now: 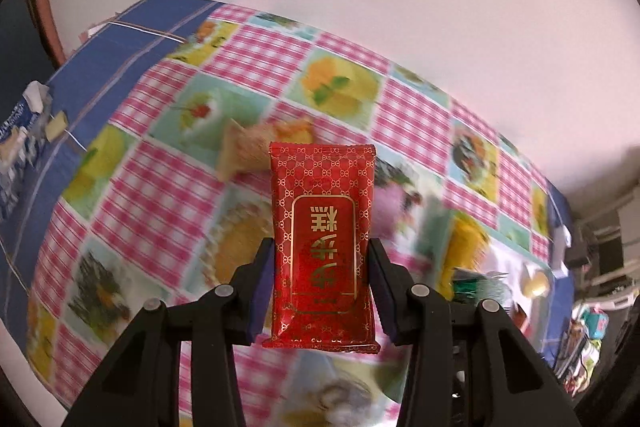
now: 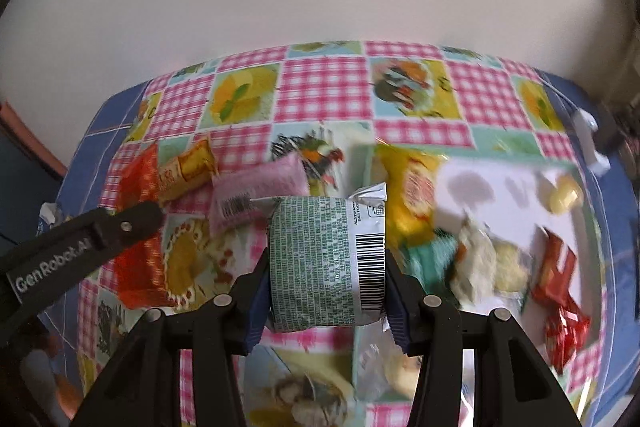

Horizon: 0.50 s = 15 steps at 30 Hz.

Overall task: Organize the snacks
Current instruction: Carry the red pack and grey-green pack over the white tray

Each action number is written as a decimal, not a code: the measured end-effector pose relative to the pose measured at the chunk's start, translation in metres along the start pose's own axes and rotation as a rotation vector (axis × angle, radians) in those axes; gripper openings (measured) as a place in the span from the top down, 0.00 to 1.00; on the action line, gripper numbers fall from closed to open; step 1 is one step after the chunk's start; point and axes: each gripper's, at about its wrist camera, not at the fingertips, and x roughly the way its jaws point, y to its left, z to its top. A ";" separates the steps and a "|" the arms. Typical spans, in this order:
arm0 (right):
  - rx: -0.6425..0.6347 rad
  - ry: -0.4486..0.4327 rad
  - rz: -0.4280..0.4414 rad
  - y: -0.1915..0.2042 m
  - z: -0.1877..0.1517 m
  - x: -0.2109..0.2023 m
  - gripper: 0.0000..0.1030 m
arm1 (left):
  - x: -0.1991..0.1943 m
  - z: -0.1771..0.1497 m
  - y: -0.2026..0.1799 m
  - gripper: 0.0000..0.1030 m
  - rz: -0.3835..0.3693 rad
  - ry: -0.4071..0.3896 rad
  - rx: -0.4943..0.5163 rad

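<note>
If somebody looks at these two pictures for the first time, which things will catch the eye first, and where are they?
In the left wrist view, the red packet with gold characters stands out, clamped in the left gripper above the checked tablecloth. In the right wrist view, the right gripper squeezes a green and silver packet with a barcode. Behind it lie a pink packet and more wrapped snacks.

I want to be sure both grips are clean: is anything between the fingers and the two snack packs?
Nothing visible. The left gripper holds the red packet directly by its two long edges, and the right gripper presses straight on the green-printed pack. Both packs are lifted above the checked tablecloth.
</note>
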 end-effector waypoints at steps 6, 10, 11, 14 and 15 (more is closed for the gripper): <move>0.076 -0.042 -0.025 -0.042 -0.014 -0.019 0.49 | -0.005 -0.025 -0.041 0.55 -0.018 -0.005 0.089; 0.158 -0.053 -0.047 -0.083 -0.015 -0.024 0.49 | -0.004 -0.033 -0.072 0.55 -0.042 0.004 0.155; 0.187 -0.052 -0.069 -0.099 -0.014 -0.024 0.49 | -0.002 -0.036 -0.080 0.55 -0.048 0.008 0.172; 0.263 -0.042 -0.117 -0.134 -0.014 -0.023 0.49 | 0.006 -0.045 -0.110 0.55 -0.065 0.029 0.235; 0.282 -0.041 -0.127 -0.143 -0.014 -0.023 0.49 | 0.010 -0.048 -0.121 0.55 -0.071 0.039 0.259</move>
